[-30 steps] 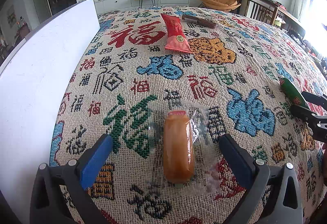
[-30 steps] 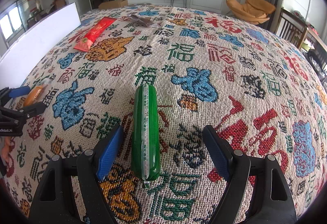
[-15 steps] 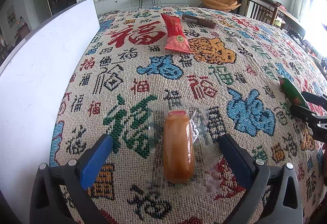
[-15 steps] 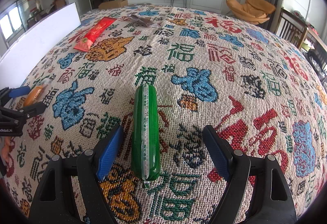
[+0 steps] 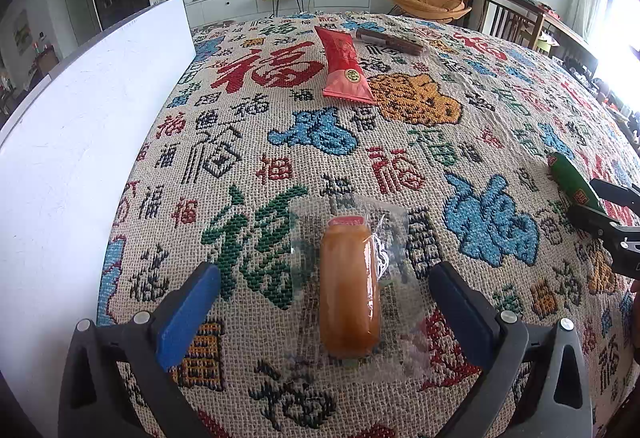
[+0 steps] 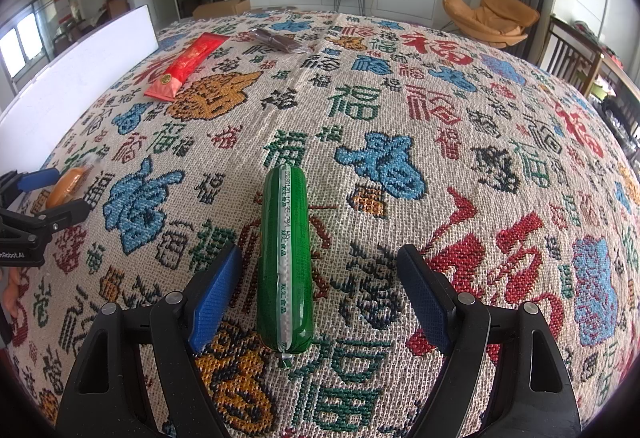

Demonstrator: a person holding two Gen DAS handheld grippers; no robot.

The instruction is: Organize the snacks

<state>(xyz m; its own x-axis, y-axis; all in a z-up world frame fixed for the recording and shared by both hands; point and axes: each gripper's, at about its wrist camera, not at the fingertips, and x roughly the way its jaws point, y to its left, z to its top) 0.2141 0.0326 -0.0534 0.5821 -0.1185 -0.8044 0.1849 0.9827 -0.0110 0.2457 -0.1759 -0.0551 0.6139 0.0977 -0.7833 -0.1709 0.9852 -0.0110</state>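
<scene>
I have a snack lined up between each pair of tongs, and to my mind the step now is to close on both cleanly. For my left tongs (image 5: 324,302), that means lowering until the pads flank the orange bread roll (image 5: 349,290) itself, not just its loose clear wrapper, which looks slippery and could pull free. For my right tongs (image 6: 320,290), I should shift a little toward the left edge of the surface first, since the green sausage (image 6: 285,258) lies nearer the left pad than the right; squeezing off-centre would likely roll it.

Both tongs are spread wide and hold nothing. I see a gap between every pad and its snack.

The roll lies near the left edge of the patterned surface (image 6: 460,142), beside the white board (image 5: 80,142); the sausage lies toward the near edge. The red packet (image 5: 344,64) and brown packet (image 5: 388,43) wait near the far edge.
</scene>
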